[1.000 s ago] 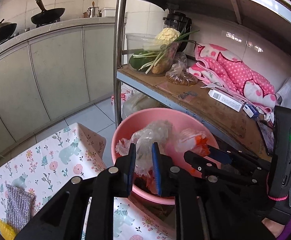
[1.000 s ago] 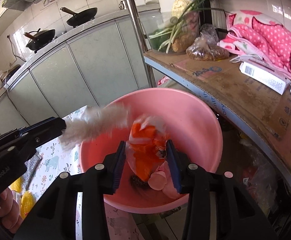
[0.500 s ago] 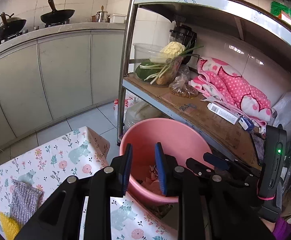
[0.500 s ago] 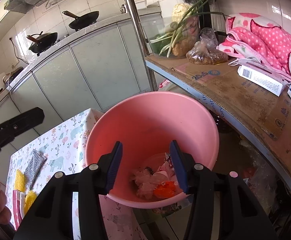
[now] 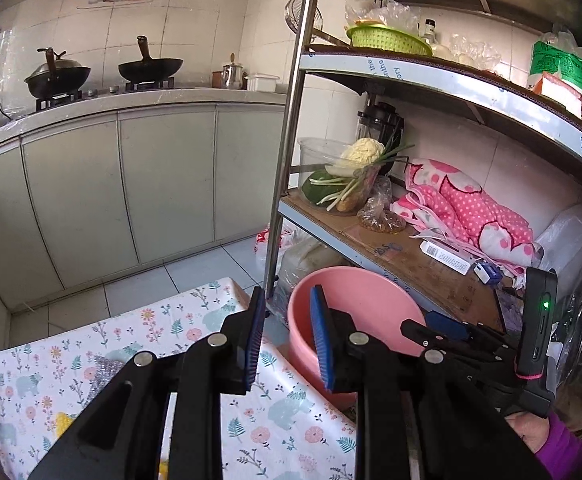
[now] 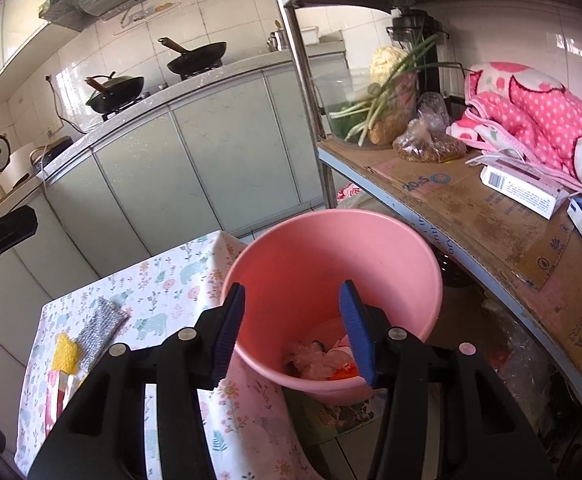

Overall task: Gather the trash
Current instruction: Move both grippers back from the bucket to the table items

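- Kitchen setting: grey base cabinets (image 5: pixel 123 196) run along the back wall, well to the left of the pink bucket (image 6: pixel 331 264), which serves as my landmark throughout.
- Left of the bucket stands the table under a floral tablecloth (image 6: pixel 163 280). A silver scouring cloth (image 6: pixel 101 322) and a yellow sponge (image 6: pixel 66 354) lie on it, well apart from the bucket. I judge these to be cleaning items, not trash.
- My left gripper (image 5: pixel 285 336) is now above the table edge just left of the bucket. A second ago it held a clear plastic wad over the bucket; its jaws have just been opening, and nothing sits between the blue pads now.
- My right gripper (image 6: pixel 297 330) hangs over the bucket mouth with the jaws spread and empty. A second ago it pinched an orange wrapper there.
- Trash (image 6: pixel 323 358), both plastic and orange scraps, now lies at the bottom of the bucket.
- Both views show more of the room than before, so I have drawn both tools up and back.
- Right of the bucket stands the metal shelf (image 6: pixel 463 216).
- Judgement: this deposit is complete; both tools are free for the next piece.
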Tool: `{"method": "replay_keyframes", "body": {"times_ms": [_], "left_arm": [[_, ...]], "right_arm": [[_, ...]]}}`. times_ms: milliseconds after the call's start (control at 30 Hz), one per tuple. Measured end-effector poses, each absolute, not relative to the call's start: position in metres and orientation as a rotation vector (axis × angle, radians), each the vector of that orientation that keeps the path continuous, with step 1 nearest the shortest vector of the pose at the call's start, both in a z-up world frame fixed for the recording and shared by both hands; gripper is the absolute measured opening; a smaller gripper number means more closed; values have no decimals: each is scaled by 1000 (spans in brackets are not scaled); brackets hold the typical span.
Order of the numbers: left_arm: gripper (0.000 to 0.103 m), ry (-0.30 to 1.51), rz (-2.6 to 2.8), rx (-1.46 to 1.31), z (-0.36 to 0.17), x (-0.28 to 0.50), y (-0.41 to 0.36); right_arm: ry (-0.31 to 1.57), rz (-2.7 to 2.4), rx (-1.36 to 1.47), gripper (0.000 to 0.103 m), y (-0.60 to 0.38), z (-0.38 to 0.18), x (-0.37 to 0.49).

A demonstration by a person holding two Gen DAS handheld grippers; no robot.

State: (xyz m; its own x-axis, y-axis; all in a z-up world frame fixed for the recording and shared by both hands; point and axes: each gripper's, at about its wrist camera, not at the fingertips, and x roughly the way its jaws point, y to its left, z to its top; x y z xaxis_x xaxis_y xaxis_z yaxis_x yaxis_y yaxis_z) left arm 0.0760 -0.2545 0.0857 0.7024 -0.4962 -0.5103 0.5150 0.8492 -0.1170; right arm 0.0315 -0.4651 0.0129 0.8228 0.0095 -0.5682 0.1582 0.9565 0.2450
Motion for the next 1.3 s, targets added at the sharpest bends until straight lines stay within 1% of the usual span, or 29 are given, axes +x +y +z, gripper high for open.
{"method": "replay_keyframes", "body": {"times_ms": [333, 533, 733, 1033, 1300], "left_arm": [[24, 505, -402, -24, 105, 39, -150], [24, 517, -297, -80, 100, 19, -86], [24, 589, -249, -97, 76, 3, -48], [24, 743, -230, -116, 16, -6, -32], [24, 812, -188, -136, -14, 15, -19]], "right_arm": [[586, 44, 228, 50, -412, 26, 21], [600, 129, 202, 50, -377, 27, 17], [634, 202, 169, 50, -347, 24, 17], [714, 315, 158, 50, -308, 7, 21], [768, 396, 118, 50, -274, -2, 27]]}}
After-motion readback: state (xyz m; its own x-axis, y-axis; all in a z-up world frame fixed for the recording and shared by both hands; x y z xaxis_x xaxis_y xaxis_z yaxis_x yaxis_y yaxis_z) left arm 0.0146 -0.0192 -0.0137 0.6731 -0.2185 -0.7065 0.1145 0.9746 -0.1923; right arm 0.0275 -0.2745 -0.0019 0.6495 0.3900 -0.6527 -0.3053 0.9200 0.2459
